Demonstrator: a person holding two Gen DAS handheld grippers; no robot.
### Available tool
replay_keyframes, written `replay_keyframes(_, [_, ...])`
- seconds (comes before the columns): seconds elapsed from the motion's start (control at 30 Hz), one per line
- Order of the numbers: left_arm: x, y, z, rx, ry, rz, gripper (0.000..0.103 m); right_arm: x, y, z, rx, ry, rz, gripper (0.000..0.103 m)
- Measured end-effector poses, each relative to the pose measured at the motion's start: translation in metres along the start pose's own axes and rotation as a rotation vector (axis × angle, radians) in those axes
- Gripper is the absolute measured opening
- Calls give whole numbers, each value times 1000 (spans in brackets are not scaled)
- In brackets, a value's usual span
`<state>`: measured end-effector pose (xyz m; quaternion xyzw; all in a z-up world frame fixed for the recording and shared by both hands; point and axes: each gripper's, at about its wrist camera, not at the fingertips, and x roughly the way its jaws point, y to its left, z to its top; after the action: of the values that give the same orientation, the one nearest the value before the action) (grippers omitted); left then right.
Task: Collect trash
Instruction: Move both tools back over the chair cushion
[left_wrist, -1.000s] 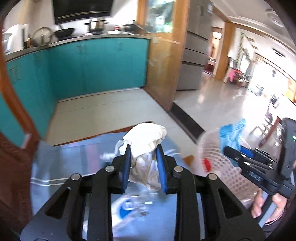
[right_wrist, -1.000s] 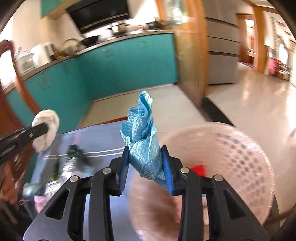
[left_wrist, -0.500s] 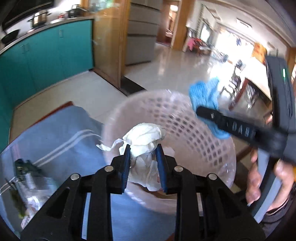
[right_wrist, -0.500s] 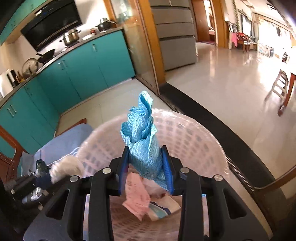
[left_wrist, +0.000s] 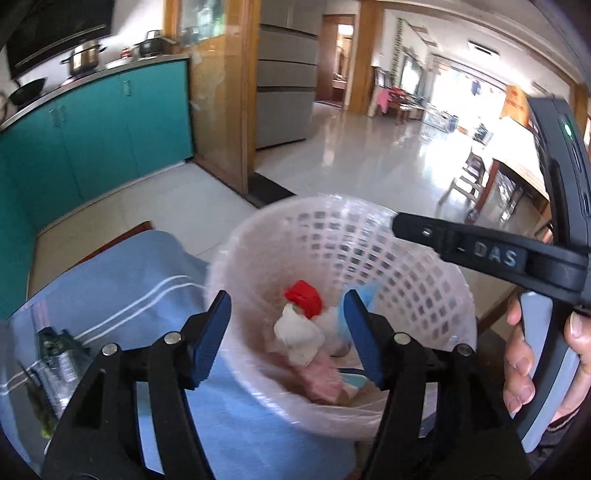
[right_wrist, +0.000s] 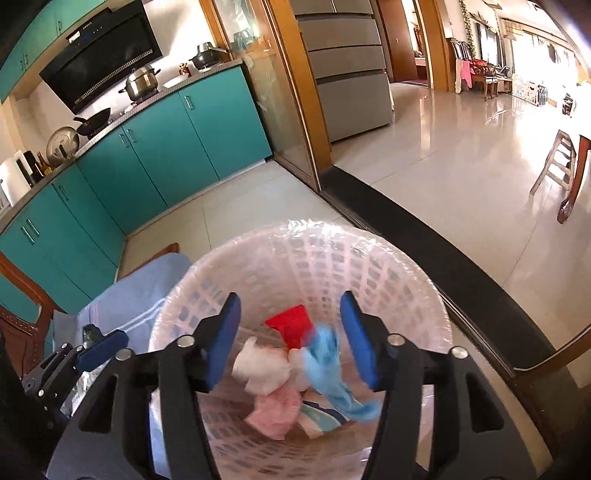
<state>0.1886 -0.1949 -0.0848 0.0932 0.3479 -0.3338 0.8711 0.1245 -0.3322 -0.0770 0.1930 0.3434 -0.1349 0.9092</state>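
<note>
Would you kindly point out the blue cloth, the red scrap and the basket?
blue cloth (right_wrist: 325, 354): right wrist view, its crumpled upper part.
red scrap (right_wrist: 290, 325): right wrist view, its flat middle.
basket (right_wrist: 314, 258): right wrist view, far inner wall.

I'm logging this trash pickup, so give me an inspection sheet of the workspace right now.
Surface: blue striped cloth covers the table.
Job's things: pink basket holds a white wad, blue cloth, red piece and pink scrap.
Clutter: crumpled wrapper on the cloth.
Grippers: left gripper and right gripper both open, empty, above the basket.
Cables: nothing seen.
Surroundings: teal cabinets, pot on the counter, tiled floor.
</note>
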Motion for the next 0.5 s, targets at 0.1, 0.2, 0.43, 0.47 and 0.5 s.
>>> replay_keyframes(0.1, [-19, 26, 7, -11, -9, 96, 66, 1, 14, 1, -19, -6, 34, 57])
replay_keyframes(0.2, [-60, 63, 15, 4, -90, 304, 75, -2, 37, -4, -75, -12, 108, 57])
replay_keyframes(0.43, [-134, 163, -4, -197, -95, 493, 81, 1, 140, -55, -430, 128, 399, 57])
replay_keyframes(0.47, [-140, 171, -9, -215, -92, 504, 82, 0, 155, -66, -482, 150, 440, 57])
replay_keyframes(0.5, [-145, 177, -14, -228, -87, 514, 82, -2, 175, -80, -543, 175, 498, 57])
